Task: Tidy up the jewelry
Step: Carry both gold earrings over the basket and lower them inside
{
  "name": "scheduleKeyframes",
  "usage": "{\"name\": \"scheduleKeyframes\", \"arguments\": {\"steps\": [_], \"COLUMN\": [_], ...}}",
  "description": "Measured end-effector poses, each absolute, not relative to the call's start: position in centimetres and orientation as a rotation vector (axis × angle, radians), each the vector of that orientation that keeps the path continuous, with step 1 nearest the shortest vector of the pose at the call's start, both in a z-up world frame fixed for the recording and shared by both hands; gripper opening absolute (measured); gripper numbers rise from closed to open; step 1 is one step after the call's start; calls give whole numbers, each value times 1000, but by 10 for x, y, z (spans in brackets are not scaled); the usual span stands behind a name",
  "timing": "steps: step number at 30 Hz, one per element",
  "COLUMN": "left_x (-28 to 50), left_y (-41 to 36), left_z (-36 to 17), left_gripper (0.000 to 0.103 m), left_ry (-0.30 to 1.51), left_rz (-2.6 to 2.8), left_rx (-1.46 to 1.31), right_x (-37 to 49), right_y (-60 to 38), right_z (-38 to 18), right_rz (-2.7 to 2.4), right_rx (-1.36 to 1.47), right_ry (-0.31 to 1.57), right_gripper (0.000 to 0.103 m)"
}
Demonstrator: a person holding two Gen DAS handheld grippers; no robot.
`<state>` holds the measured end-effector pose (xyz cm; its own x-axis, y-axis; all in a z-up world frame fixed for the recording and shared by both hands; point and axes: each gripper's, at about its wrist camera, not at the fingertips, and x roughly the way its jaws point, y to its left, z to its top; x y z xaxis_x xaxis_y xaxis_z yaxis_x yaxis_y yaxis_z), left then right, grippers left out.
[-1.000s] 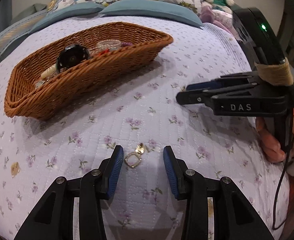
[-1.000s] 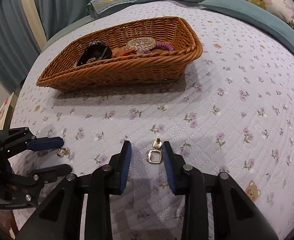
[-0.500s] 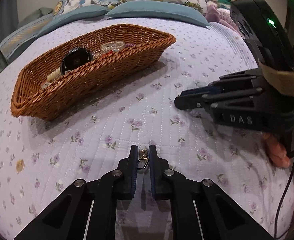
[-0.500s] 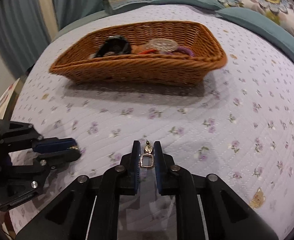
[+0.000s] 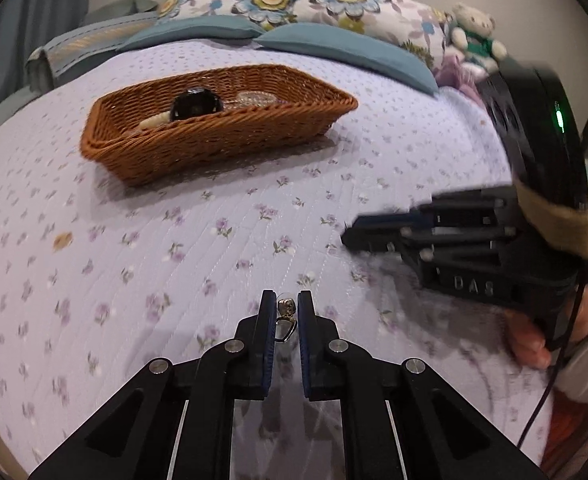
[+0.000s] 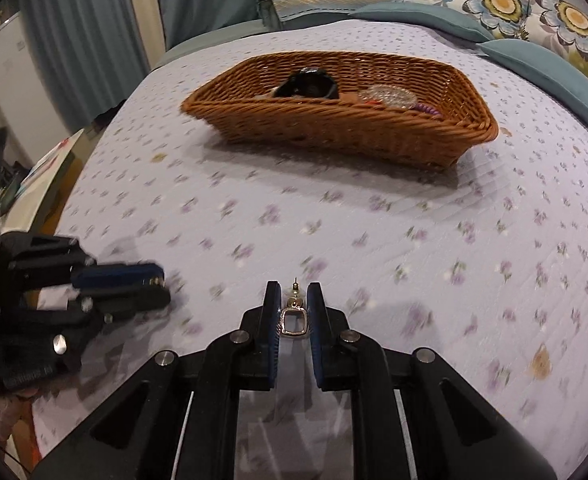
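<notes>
The left gripper pinches 1 gold earring between its blue pads, held clear above the floral quilt. The right gripper clamps a second earring the same way, and the wicker basket of jewelry sits well beyond both.

A rough woven wicker basket sits far on the matt quilted cotton bedspread, while shiny gold-toned metal earrings gleam between matt black plastic fingers.
</notes>
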<state>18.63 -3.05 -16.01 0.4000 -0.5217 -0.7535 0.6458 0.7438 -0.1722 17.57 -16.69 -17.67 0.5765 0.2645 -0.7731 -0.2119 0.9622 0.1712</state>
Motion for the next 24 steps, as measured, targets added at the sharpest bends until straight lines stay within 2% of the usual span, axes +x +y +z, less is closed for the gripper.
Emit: {"name": "scheduleKeyframes", "arguments": {"steps": [5, 12, 18, 24], "left_x": [184, 199, 243, 313], "left_y": [-6, 6, 7, -3], "left_z": [-145, -111, -76, -71], "left_gripper": [10, 10, 10, 10], "left_ry": [877, 800, 725, 727], "left_rz": [-836, -824, -773, -682], "left_rx": [3, -41, -84, -135], "right_x": [158, 168, 217, 292], "right_y": [-166, -169, -182, -202], "right_z": [-164, -117, -78, -73], "right_rz": [311, 307, 271, 206], "right_rx": [89, 74, 72, 123], "right_ry": [899, 806, 729, 735], "right_gripper": [16, 16, 16, 16]}}
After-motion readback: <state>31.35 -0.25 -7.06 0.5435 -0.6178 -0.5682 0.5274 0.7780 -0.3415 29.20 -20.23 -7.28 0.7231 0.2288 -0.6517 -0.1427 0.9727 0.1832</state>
